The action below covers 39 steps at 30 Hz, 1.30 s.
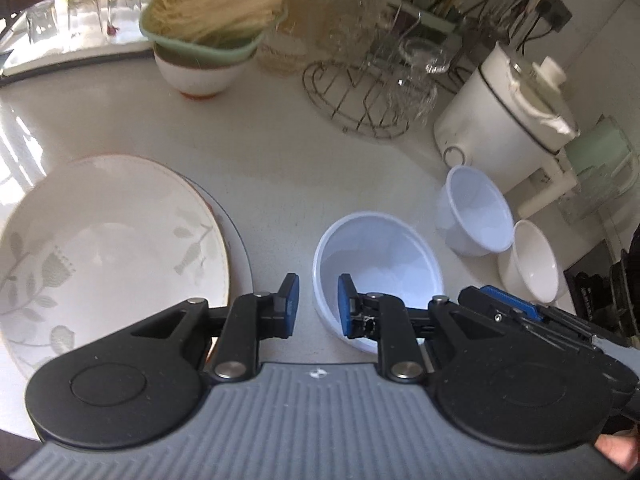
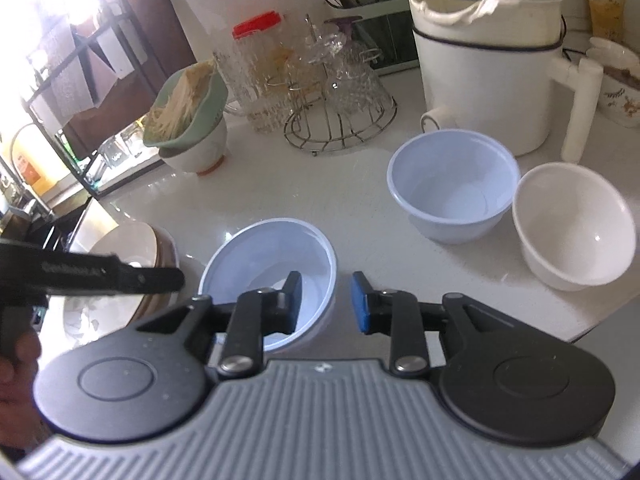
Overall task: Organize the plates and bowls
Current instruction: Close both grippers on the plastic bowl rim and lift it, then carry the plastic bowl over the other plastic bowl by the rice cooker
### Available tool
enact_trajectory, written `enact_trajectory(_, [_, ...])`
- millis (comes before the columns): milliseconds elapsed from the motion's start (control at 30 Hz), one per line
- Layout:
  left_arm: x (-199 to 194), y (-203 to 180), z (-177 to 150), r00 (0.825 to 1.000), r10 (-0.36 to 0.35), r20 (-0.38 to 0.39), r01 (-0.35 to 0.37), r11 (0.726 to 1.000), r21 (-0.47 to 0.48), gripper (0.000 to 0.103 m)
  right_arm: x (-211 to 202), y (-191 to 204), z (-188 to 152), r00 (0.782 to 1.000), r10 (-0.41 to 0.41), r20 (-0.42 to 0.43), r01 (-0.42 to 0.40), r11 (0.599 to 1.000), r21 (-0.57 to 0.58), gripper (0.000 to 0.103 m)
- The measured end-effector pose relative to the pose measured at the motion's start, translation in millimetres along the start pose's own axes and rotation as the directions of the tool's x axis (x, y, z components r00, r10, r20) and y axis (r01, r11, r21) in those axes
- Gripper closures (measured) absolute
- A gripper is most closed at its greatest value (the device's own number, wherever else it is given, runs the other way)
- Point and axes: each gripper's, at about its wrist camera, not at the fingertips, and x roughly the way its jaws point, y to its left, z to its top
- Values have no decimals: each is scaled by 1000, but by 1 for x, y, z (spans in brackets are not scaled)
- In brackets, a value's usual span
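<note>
1. Left tongs [image 1: 318, 306]: the jaws stand a little apart, and nothing is clamped. The near rim of the pale blue bowl [image 1: 378, 276] lies in the gap between the pads; the right pad sits inside the bowl, the left pad outside it. Contact between pad and rim cannot be confirmed.

2. Right tongs [image 2: 326, 302]: the jaws stand apart and empty. In the right wrist view the left finger reaches over the same bowl's interior, and the right finger hangs over bare table [image 2: 360, 200].

3. Immediately left of that bowl: a stack of plates [image 1: 112, 248], the top one white with a grey leaf pattern, at least one more rim visible beneath it. Judgement: the plates are already gathered.

4. Right of the bowl and apart from it: a second pale blue bowl [image 2: 452, 196] and a white bowl [image 2: 572, 224], side by side on the table and touching or nearly so. None of the three bowls is nested.

5. Farther back: a white bowl with a green dish of noodles [image 2: 184, 100] on top, a wire rack of glasses [image 2: 340, 92] and a white electric pot [image 2: 484, 68].

6. Status, as a judgement: plate stacking appears complete; bowl nesting remains, three loose bowls outstanding.
</note>
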Motion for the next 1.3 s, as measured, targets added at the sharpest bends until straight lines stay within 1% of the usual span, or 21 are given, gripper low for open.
enact_trajectory(67, [-13,-3,3,1000,-17,18,17,1000,1,80,-11,0,4,1000,4,14,-4,1000,-4,72])
enact_trajectory(200, [-39,-16,7,998,-24,50,22,999,35,80,-35,0,13,999,10,52,-10,1000,-7,72])
enact_trajectory(300, [-57,-27,6,997,-46,56,43,998,52,80,-53,1,19,996,19,83,-18,1000,-11,72])
enact_trajectory(467, [-90,-45,-3,994,-48,103,39,995,87,80,-86,4,24,990,15,142,-13,1000,-16,72])
enact_trajectory(600, [-112,-52,-11,990,-51,131,40,996,82,80,-106,6,24,986,12,169,-8,1000,-22,72])
enact_trajectory(733, [-131,-59,-19,986,-58,155,43,994,97,80,-124,4,22,982,4,191,-1,1000,-12,72])
enact_trajectory(867, [-143,-61,-26,984,-59,169,43,994,96,80,-137,5,18,978,-9,208,12,1000,-13,72])
enact_trajectory(1067, [-144,-64,-31,983,-53,174,37,994,98,80,-145,6,13,975,-21,223,26,1000,-18,72])
enact_trajectory(1300, [-140,-71,-25,985,-57,162,40,993,107,80,-151,2,11,974,-57,221,59,998,-1,72])
